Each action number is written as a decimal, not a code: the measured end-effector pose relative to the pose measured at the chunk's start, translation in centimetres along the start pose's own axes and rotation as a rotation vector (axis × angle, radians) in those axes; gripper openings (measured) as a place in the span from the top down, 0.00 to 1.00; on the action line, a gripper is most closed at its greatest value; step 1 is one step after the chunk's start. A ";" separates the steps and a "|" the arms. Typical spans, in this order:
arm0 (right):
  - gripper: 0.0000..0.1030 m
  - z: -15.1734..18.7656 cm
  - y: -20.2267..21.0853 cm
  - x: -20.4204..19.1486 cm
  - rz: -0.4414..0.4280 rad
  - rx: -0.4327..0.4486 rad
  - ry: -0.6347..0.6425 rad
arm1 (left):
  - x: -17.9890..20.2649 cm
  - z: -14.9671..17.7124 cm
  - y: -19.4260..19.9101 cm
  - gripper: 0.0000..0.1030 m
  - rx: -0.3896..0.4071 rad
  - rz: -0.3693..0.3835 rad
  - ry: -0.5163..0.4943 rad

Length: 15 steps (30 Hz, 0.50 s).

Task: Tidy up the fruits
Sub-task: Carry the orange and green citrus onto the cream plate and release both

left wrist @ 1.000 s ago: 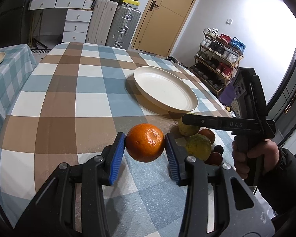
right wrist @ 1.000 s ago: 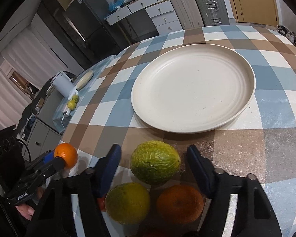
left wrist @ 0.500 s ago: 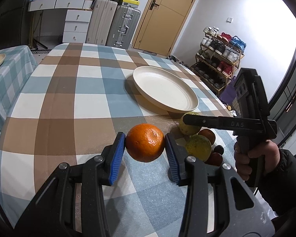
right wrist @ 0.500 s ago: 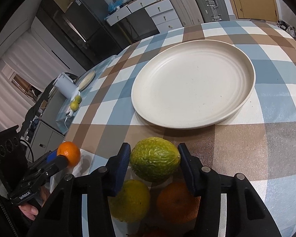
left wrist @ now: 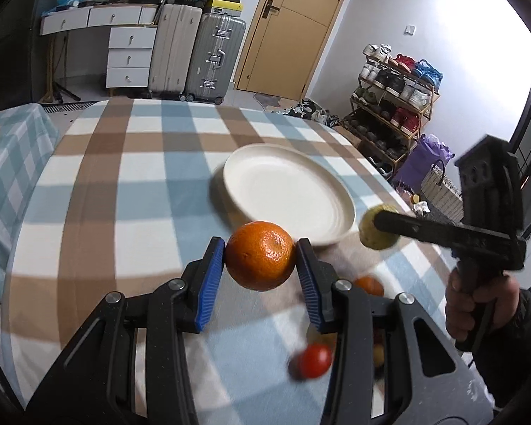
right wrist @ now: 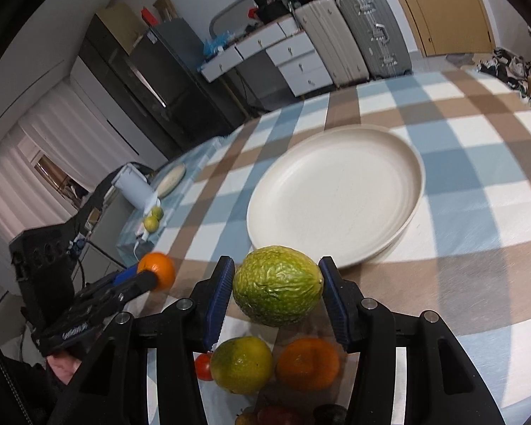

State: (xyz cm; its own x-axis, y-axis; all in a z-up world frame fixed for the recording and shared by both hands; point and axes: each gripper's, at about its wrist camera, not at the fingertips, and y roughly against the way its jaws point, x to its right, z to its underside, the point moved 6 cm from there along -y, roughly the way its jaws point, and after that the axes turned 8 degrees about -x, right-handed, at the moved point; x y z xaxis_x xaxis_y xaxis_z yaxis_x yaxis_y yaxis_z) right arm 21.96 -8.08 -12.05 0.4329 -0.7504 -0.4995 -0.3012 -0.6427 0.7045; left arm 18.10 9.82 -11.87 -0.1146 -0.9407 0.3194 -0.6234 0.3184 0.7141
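My left gripper (left wrist: 261,255) is shut on an orange (left wrist: 260,255) and holds it in the air, just short of the white plate (left wrist: 286,191). My right gripper (right wrist: 277,290) is shut on a wrinkled green fruit (right wrist: 277,289), lifted above the table near the plate's (right wrist: 336,191) front rim. In the left wrist view the right gripper (left wrist: 378,228) with the green fruit (left wrist: 371,233) hangs beside the plate's right edge. In the right wrist view the left gripper (right wrist: 155,276) and its orange (right wrist: 156,273) are at the lower left.
Loose fruit lies on the checked tablecloth (right wrist: 478,184) under my right gripper: a yellow-green citrus (right wrist: 240,364), an orange (right wrist: 308,363), a small tomato (right wrist: 203,366) and darker fruit (right wrist: 276,416). A second table (left wrist: 7,156) stands to the left. Suitcases (left wrist: 214,56) stand by the far wall.
My right gripper has shut on the green fruit and lifted it off the pile. Both grippers have risen and moved towards the plate; the left still holds the orange.
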 end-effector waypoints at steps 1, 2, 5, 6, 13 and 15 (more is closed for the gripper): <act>0.51 -0.5 0.5 0.0 0.004 0.006 0.008 | 0.2 -0.7 -0.4 0.63 -0.005 0.010 0.005; 0.51 -0.8 0.8 0.1 0.008 0.010 0.013 | 0.4 -1.5 -0.8 0.63 -0.008 0.013 0.011; 0.51 -2.5 1.9 0.3 0.006 0.020 0.031 | 1.2 -3.8 -2.3 0.63 -0.016 0.026 0.014; 0.51 -2.8 2.0 0.4 0.011 0.019 0.038 | 1.7 -4.5 -2.8 0.63 -0.018 0.025 0.008; 0.51 -6.7 2.3 1.4 0.026 0.038 0.051 | 3.8 -8.9 -6.9 0.63 -0.040 0.035 -0.013; 0.51 -7.9 1.8 1.8 0.019 0.041 0.043 | 4.0 -9.9 -8.4 0.63 -0.055 0.034 -0.013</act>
State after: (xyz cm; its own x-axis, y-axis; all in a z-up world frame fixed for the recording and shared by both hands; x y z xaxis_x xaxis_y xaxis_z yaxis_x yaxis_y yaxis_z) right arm 28.88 -9.41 -7.72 0.4631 -0.7555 -0.4634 -0.3440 -0.6350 0.6917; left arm 30.54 4.57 -10.38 -0.1449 -0.9306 0.3362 -0.5760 0.3557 0.7360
